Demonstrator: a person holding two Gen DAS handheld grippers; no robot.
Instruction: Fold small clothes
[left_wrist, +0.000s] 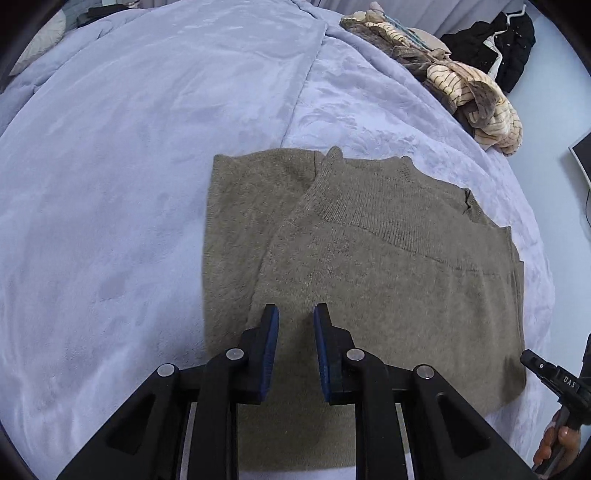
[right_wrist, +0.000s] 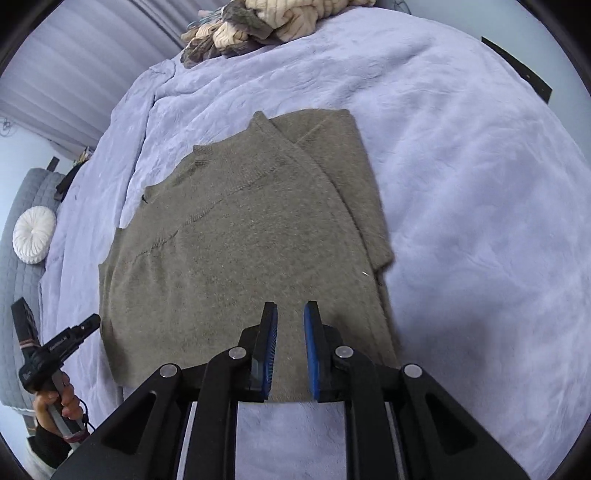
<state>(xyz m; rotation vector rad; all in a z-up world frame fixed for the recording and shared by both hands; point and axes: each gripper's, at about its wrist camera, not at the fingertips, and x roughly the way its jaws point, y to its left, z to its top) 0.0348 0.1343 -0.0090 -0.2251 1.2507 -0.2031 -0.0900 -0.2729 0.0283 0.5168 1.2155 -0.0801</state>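
A grey-brown knit sweater (left_wrist: 369, 266) lies flat on the lavender blanket (left_wrist: 129, 184), with one sleeve folded across its body. It also shows in the right wrist view (right_wrist: 240, 240). My left gripper (left_wrist: 295, 314) hovers over the sweater's near part, jaws slightly apart with nothing between them. My right gripper (right_wrist: 290, 314) hovers over the sweater's near edge, jaws slightly apart and empty. The right gripper also shows at the edge of the left wrist view (left_wrist: 554, 376), and the left gripper shows in the right wrist view (right_wrist: 59, 347).
A heap of striped and brown clothes (left_wrist: 465, 85) lies at the far edge of the bed, also in the right wrist view (right_wrist: 258, 26). Black garments (left_wrist: 498, 44) hang beyond. A grey sofa with a white round cushion (right_wrist: 33, 234) stands beside the bed.
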